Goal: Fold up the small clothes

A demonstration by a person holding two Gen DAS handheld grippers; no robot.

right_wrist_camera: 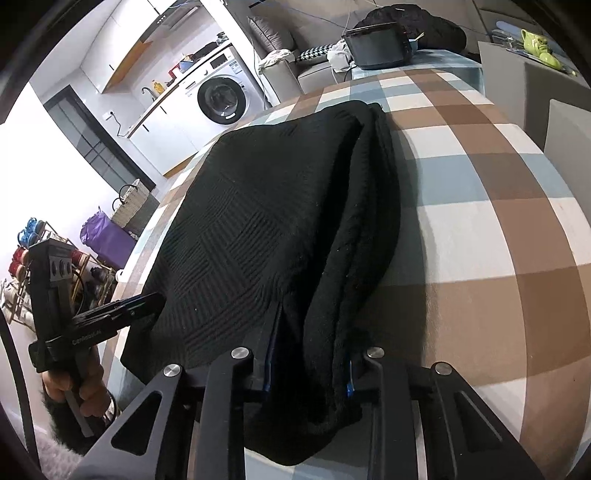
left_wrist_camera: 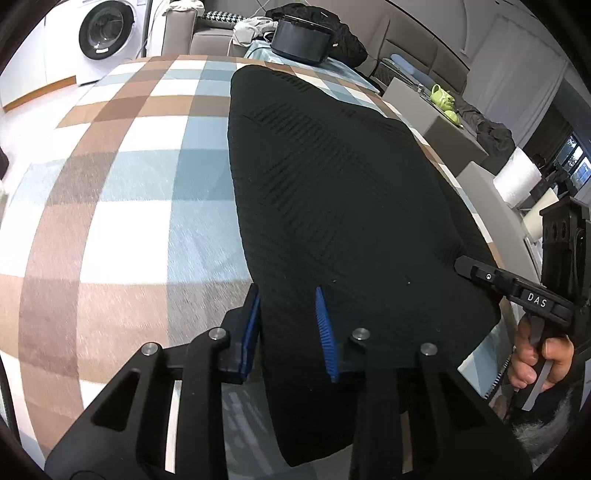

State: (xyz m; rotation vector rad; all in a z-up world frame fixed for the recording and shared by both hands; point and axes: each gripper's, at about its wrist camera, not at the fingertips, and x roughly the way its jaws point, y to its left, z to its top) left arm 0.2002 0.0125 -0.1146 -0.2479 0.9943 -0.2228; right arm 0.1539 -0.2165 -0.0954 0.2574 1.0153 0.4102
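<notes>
A black knitted garment [left_wrist_camera: 332, 184] [right_wrist_camera: 277, 221] lies lengthwise on the checked tablecloth [left_wrist_camera: 140, 177] [right_wrist_camera: 480, 206], folded into a long strip with layered edges on its right side. My left gripper [left_wrist_camera: 290, 325] has its blue pads closed on the garment's near left corner. My right gripper [right_wrist_camera: 310, 369] is shut on the bunched near right corner, with cloth filling the gap between its pads. Each gripper also shows from the side in the other view: the right gripper [left_wrist_camera: 476, 273], held by a hand [left_wrist_camera: 535, 362], and the left gripper [right_wrist_camera: 147, 302].
A dark round pot [left_wrist_camera: 301, 37] [right_wrist_camera: 380, 44] stands at the table's far end. Beyond are a sofa with dark clothes and a washing machine [left_wrist_camera: 107, 33] [right_wrist_camera: 221, 96]. A green jug [left_wrist_camera: 445, 103] and a paper roll [left_wrist_camera: 517, 181] sit off to the right.
</notes>
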